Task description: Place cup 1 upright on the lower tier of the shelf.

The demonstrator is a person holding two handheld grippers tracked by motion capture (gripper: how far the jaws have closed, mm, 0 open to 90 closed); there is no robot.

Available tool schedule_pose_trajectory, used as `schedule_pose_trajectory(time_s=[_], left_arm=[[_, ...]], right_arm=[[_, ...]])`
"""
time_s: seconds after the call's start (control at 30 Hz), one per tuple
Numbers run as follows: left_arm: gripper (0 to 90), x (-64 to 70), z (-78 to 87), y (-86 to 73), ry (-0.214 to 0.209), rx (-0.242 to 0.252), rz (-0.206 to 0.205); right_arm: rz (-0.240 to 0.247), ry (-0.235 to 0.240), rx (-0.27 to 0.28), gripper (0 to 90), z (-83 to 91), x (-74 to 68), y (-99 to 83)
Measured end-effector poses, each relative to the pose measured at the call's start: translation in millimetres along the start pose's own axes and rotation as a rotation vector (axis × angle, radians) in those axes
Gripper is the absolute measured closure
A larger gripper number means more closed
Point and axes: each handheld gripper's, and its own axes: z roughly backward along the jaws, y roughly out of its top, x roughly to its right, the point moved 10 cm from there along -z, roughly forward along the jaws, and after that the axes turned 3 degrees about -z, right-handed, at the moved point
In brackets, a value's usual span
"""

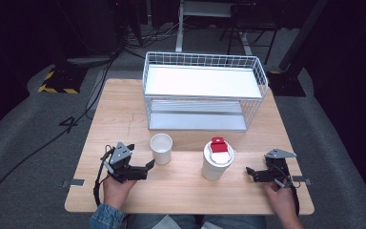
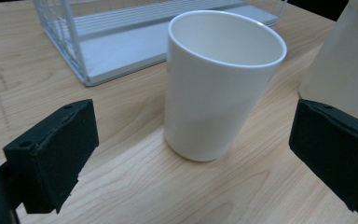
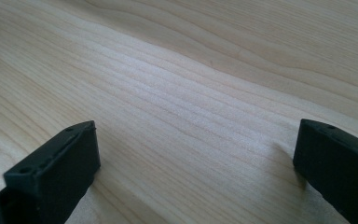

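A pale wooden table is standing on the grey floor, and a white wire rack with two flat shelves is sitting on its far half. In front of the rack, right of centre, a tall white container with a red and white lid is standing upright. Left of it, well apart, a smaller open white cup is standing upright too, with nothing visible inside.

A person is sitting at the near edge, with a gripper in each hand. The left gripper is pointing at the cup from just beside it; in the left gripper view the cup is standing ahead of the jaws, which are spread wide and touching nothing. The right gripper is resting low near the container's right side, its jaws likewise spread wide over bare tabletop, gripping nothing.
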Motion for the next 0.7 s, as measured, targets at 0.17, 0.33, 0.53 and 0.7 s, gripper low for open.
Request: schedule_pose_trajectory(time_s=[0.17, 0.33, 0.53, 0.7], left_arm=[[0.5, 2.9, -11.0, 3.9, 0.000, 0.006, -0.011], [0.6, 2.4, -19.9, 7.1, -0.010, 0.025, 0.015], [0.7, 3.8, -27.6, 9.6, -0.030, 0.040, 0.024], [1.2, 5.9, -35.7, 9.8, -0.043, 0.040, 0.017]], right_arm=[[-0.002, -0.002, 0.000, 0.5, 0.0, 0.0, 0.0], [-0.002, -0.003, 0.000, 0.5, 0.0, 0.0, 0.0], [-0.002, -0.003, 0.000, 0.5, 0.0, 0.1, 0.0], [-0.002, -0.003, 0.000, 0.5, 0.0, 0.0, 0.0]])
